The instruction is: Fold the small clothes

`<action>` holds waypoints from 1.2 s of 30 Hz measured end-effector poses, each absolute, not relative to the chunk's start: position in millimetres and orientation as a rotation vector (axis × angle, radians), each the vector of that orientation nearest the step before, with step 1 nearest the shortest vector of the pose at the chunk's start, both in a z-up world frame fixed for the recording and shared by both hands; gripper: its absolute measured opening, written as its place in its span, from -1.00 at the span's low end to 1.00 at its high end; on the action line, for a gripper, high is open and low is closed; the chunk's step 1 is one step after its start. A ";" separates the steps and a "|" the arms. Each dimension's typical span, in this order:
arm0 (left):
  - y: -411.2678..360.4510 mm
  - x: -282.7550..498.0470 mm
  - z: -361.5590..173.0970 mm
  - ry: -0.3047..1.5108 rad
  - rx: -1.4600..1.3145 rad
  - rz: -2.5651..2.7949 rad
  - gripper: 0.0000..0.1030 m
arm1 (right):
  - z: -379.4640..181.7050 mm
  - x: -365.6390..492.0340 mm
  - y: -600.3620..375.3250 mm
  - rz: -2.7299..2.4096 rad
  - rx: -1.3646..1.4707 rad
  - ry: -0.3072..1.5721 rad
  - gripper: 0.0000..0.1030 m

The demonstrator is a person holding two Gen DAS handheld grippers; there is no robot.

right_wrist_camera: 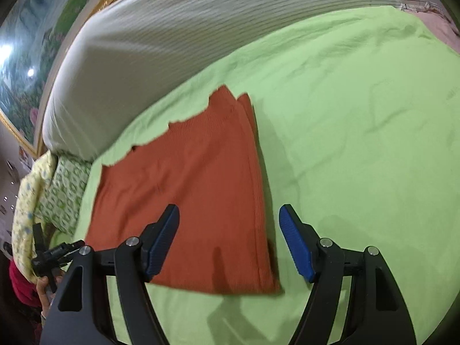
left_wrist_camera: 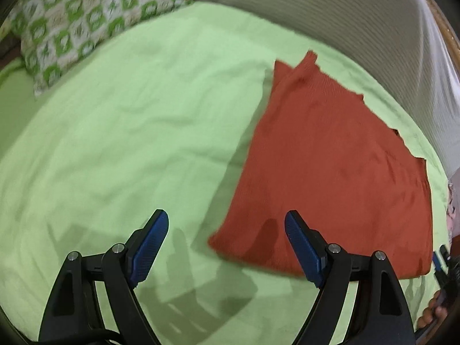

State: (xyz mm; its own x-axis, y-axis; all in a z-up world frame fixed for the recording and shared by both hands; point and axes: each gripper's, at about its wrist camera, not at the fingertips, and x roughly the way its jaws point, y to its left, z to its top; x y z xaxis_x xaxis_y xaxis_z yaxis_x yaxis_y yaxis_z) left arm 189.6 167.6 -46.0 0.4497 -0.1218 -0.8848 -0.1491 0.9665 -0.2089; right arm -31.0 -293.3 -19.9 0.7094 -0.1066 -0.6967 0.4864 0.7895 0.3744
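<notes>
A rust-orange knitted garment [left_wrist_camera: 330, 166] lies folded flat on the light green bed sheet [left_wrist_camera: 129, 143]. It also shows in the right wrist view [right_wrist_camera: 195, 189]. My left gripper [left_wrist_camera: 227, 221] is open and empty, held above the sheet just left of the garment's near left corner. My right gripper [right_wrist_camera: 230, 215] is open and empty, held above the garment's near right corner. The other gripper [right_wrist_camera: 49, 258] and a hand show at the left edge of the right wrist view.
A green and white patterned pillow [left_wrist_camera: 86, 20] lies at the far left. A white ribbed bolster [right_wrist_camera: 161, 37] runs along the far side of the bed. A gold-framed picture [right_wrist_camera: 26, 66] hangs behind it. The green sheet [right_wrist_camera: 359, 129] spreads to the right.
</notes>
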 end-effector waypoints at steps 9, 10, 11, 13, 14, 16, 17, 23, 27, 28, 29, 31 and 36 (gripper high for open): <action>149.1 185.9 -73.1 1.146 -0.349 0.029 0.60 | -59.8 -26.0 -279.4 -0.363 0.629 0.800 0.37; 145.8 188.1 -72.5 1.136 -0.359 0.013 0.47 | -59.5 -24.0 -276.7 -0.365 0.616 0.799 0.30; 143.5 190.0 -71.9 1.130 -0.367 -0.002 0.29 | -59.7 -20.7 -274.4 -0.365 0.598 0.811 0.04; 138.1 194.6 -73.3 1.134 -0.368 -0.011 -0.68 | -62.8 -17.4 -273.7 -0.351 0.602 0.834 -0.53; 138.7 194.8 -72.6 1.133 -0.394 -0.025 -0.69 | -64.7 -17.6 -275.4 -0.346 0.618 0.838 -0.66; 139.7 191.3 -64.5 1.107 -0.401 -0.030 -0.77 | -61.7 -24.0 -278.1 -0.335 0.644 0.811 -0.74; 139.5 186.2 -58.5 1.085 -0.398 -0.041 -0.78 | -58.1 -28.3 -278.6 -0.336 0.647 0.798 -0.75; 145.0 152.7 -20.8 1.003 -0.398 -0.079 -0.94 | -26.2 -47.8 -279.4 -0.284 0.667 0.761 -0.78; 153.0 142.7 -29.4 1.021 -0.370 -0.090 -0.93 | -19.6 -53.0 -283.1 -0.307 0.667 0.779 -0.75; 154.1 144.4 -38.9 1.049 -0.361 -0.088 -0.91 | -24.6 -49.4 -285.6 -0.315 0.667 0.814 -0.71; 155.9 145.2 -45.9 1.076 -0.354 -0.077 -0.89 | -31.4 -47.1 -288.0 -0.360 0.654 0.860 -0.59; 161.7 146.0 -56.1 1.110 -0.355 -0.051 -0.74 | -31.0 -51.8 -289.4 -0.474 0.628 0.870 -0.44; 183.0 143.7 -39.0 1.033 -0.399 -0.008 -0.25 | 12.6 -57.7 -265.1 -0.493 0.504 0.682 -0.42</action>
State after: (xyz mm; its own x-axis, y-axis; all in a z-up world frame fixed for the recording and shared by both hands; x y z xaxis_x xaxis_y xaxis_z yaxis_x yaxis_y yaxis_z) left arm 143.7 183.0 -39.0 0.5185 -0.1924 -0.8331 -0.1793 0.9282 -0.3260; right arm -57.7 -265.1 12.6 0.6734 -0.2595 -0.6922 0.5764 0.7706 0.2719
